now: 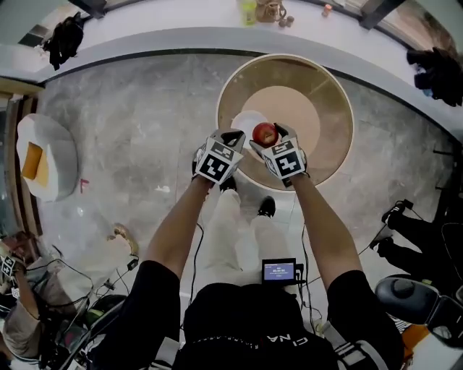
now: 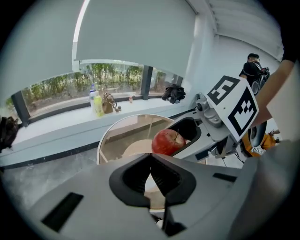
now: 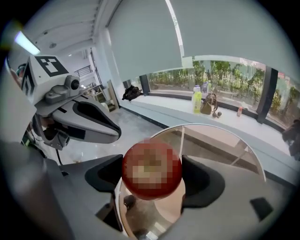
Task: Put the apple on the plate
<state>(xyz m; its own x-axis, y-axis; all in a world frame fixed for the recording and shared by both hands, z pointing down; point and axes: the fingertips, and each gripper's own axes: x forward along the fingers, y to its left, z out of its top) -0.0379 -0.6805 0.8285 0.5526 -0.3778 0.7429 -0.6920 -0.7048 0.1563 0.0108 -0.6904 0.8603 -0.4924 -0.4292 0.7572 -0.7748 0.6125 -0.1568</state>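
A red apple (image 1: 265,132) is held over the near part of a round glass-topped table (image 1: 340,94). My right gripper (image 1: 267,140) is shut on it; in the right gripper view the apple (image 3: 151,169) fills the gap between the two dark pads. A white plate (image 1: 244,121) lies on the table just left of and behind the apple. My left gripper (image 1: 233,136) hovers beside the plate's near edge, shut and holding nothing. In the left gripper view its jaws (image 2: 151,165) meet, with the apple (image 2: 167,141) just beyond them to the right.
A windowsill (image 1: 217,18) with a yellow-green bottle (image 1: 249,11) and small items curves behind the table. A white round stool with an orange object (image 1: 32,160) stands at the left. Dark bags (image 1: 64,40) lie on the sill. Cables and gear lie on the floor nearby.
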